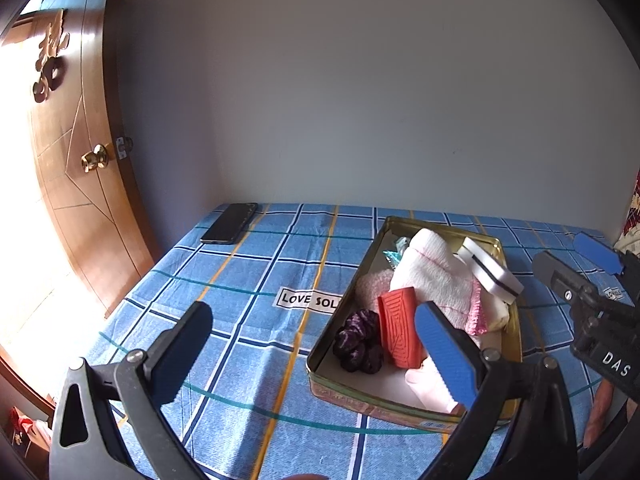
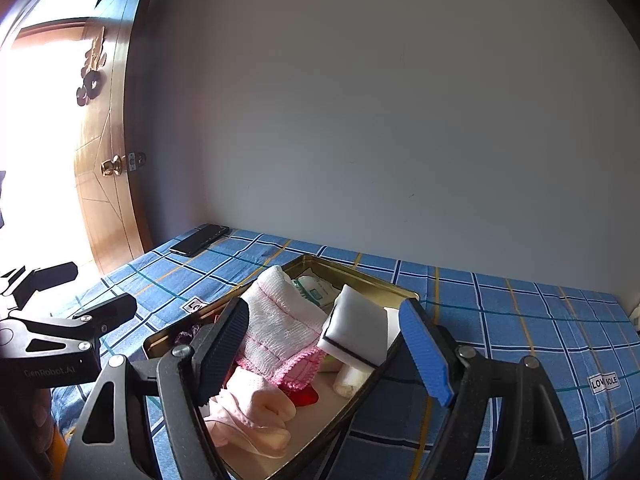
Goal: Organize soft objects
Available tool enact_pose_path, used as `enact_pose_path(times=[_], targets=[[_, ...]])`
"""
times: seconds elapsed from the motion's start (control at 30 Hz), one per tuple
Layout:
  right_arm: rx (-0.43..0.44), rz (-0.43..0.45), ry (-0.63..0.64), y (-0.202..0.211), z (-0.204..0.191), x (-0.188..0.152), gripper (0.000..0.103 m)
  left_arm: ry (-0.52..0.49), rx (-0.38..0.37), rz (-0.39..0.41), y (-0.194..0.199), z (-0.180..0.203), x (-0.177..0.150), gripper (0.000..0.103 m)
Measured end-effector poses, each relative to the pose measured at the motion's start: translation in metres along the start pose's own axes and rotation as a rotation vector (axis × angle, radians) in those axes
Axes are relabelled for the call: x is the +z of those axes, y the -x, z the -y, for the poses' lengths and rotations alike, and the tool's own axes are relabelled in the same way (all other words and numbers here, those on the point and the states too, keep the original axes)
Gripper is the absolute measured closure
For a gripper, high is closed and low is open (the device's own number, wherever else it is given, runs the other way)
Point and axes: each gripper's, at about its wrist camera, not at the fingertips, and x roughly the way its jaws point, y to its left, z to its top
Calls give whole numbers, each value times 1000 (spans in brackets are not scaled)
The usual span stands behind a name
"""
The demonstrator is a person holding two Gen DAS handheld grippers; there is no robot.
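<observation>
Left gripper [image 1: 316, 354] hovers wide open, holding nothing; only its view shows the purple scrunchie [image 1: 359, 342] in the tin [image 1: 424, 222]. Right gripper [image 2: 326, 352] hovers over the tin's white cloth [image 2: 280, 320], spread, empty.

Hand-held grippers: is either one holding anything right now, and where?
Nothing is held. The left hand-held gripper and the right hand-held gripper are both open above the tin of soft items, with no item between their fingers.
</observation>
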Motion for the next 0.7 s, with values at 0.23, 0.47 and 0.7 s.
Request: enact_pose_path(times=[0.23,0.47,0.7], targets=[[1,-6,9,-2,-2,0,24,1,-3,-6,-2,-1,0,0],[7,-7,11,-3,-4,1,24,4,-1,-14,-4,-3,-2,0],[8,-13,11,-5,-5,0,24,10,2,-32,-11,-5,-3,0]])
